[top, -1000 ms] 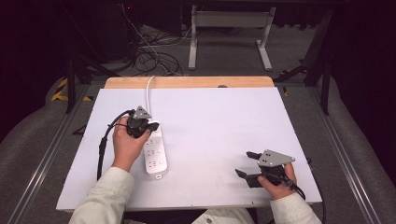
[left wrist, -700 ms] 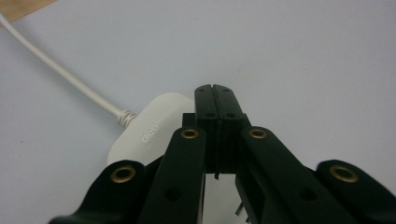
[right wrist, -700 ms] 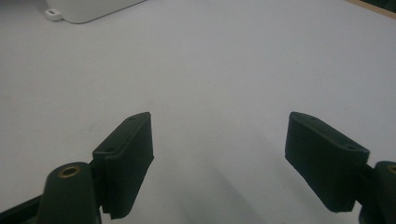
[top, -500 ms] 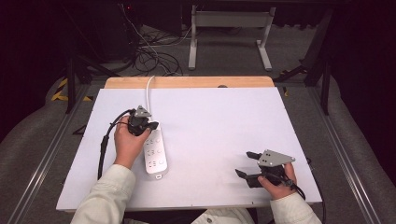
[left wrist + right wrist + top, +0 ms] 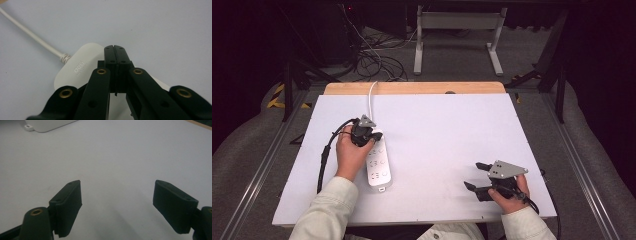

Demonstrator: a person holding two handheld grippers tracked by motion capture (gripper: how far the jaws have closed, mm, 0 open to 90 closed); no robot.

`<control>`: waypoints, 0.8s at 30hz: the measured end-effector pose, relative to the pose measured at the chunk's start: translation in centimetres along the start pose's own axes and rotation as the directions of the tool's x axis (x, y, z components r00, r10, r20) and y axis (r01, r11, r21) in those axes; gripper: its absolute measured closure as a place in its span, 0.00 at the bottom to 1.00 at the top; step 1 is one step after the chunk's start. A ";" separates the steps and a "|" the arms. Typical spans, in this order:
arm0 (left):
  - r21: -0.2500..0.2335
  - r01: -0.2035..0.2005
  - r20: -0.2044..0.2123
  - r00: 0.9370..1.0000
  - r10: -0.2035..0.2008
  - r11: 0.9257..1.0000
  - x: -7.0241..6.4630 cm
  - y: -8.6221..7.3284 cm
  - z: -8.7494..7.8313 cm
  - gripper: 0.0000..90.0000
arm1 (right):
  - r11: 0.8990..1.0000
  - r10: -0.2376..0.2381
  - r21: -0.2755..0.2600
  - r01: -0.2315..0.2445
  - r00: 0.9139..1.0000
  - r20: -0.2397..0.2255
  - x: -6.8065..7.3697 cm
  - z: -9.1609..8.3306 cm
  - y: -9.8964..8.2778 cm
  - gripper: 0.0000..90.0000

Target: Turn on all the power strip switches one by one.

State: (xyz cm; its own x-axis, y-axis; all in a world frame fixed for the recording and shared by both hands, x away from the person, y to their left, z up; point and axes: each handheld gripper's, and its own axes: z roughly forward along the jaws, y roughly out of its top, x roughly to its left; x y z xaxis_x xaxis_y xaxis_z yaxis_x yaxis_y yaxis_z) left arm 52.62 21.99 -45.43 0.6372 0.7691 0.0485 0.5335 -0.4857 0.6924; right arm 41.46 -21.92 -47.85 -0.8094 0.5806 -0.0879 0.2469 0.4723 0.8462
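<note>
- on a wooden table (image 5: 412, 88) under a fixed overhead camera, a smooth matte white sheet (image 5: 452, 135) covers nearly the whole top, leaving a strip of pale wood bare along the far edge; it seems laid down to give a plain, even background for the work.
- just left of the sheet's centre lies a white power strip (image 5: 378, 165), a glossy plastic bar with rounded ends, set lengthwise and running away from the person, its sockets facing up so they are reachable from above.
- the strip's round white cable (image 5: 372, 92) leaves its far end through a ribbed strain relief and runs off the back of the table toward the tangle of dark leads on the floor.
- the left gripper (image 5: 371, 136) is poised over the strip's far end, its black jaws clenched flat against each other with nothing between them; in the left gripper view the closed tips (image 5: 115, 50) point down just past the rounded, branded cap, a pose that looks suited to pressing or nudging rather than gripping.
- the right gripper (image 5: 476, 175) waits well apart from the strip, near the sheet's front right corner, released and empty, its blocky matte jaws standing wide over bare sheet; it appears parked until needed.
- a small tab (image 5: 29, 127) juts from the strip's near end, seen in the right gripper view.
</note>
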 end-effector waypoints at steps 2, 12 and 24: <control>0.001 0.011 -0.005 1.000 -0.011 1.000 0.0 -0.1 -0.1 1.00 | 1.000 0.000 0.000 0.000 1.000 0.001 0.0 0.0 0.0 0.26; 0.002 0.012 -0.021 1.000 -0.012 1.000 -0.4 -0.2 0.0 1.00 | 1.000 -0.002 -0.001 0.002 1.000 0.001 0.1 0.0 0.0 0.26; 0.021 0.020 -0.047 0.999 -0.019 1.000 -0.7 0.0 0.1 1.00 | 1.000 -0.005 -0.001 0.005 1.000 0.000 0.1 0.0 0.0 0.26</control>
State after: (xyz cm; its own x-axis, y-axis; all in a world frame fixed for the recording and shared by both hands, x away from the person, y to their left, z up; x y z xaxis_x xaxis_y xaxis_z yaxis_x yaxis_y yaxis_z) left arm 52.22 21.36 -45.52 0.5999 0.7971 0.0690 0.5578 -0.4785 0.6782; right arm 41.35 -21.85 -47.85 -0.8107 0.5781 -0.0924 0.2421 0.4748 0.8462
